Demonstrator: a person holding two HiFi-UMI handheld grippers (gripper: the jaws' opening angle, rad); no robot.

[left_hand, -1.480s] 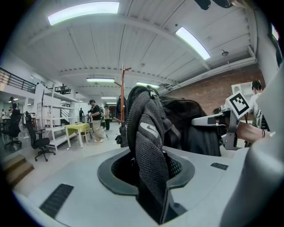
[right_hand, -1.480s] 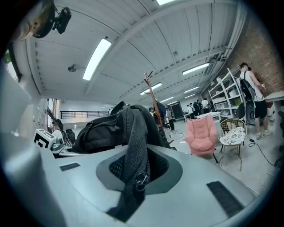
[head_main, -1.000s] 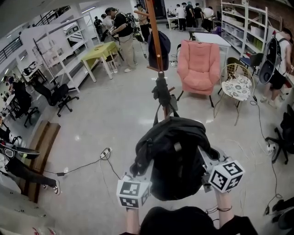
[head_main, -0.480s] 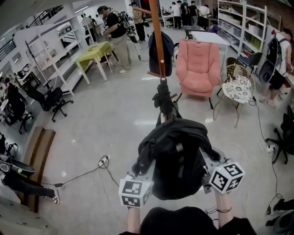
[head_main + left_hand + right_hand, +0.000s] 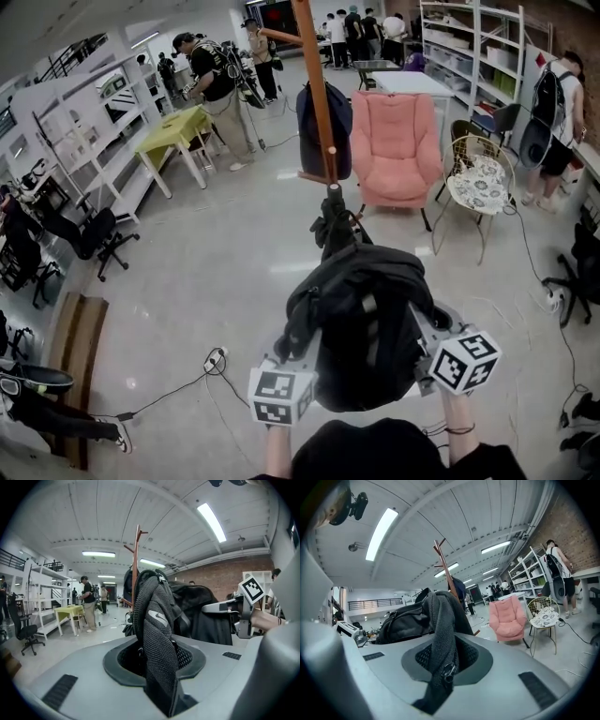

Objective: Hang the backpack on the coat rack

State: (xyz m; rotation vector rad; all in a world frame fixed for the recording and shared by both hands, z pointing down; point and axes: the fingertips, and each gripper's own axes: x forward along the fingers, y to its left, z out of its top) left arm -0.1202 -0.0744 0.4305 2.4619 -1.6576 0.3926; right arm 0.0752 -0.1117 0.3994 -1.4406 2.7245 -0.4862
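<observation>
A black backpack [image 5: 361,323] hangs in the air between my two grippers, in front of my body. My left gripper [image 5: 286,354] is shut on one black mesh shoulder strap [image 5: 157,630], which runs up from between its jaws. The other grey-black strap [image 5: 442,634] is clamped in my right gripper [image 5: 424,328], with a metal ring showing at the jaws. Straight ahead stands the wooden coat rack [image 5: 317,103], its pole rising beyond the backpack. A dark garment [image 5: 323,117] hangs on it, and a dark bundle [image 5: 336,217] hangs lower. The rack [image 5: 136,555] shows behind the strap; its pegs [image 5: 443,559] stick out at the top.
A pink armchair [image 5: 394,145] and a wire chair with a patterned cushion [image 5: 480,178] stand right of the rack. At the left are a yellow-green table [image 5: 173,127] and white shelving [image 5: 89,122]; people stand at the back. A cable with a plug [image 5: 211,361] lies on the floor.
Both grippers have carried the backpack forward across the floor towards the coat rack, which now stands closer. Both grips on the straps look the same.
</observation>
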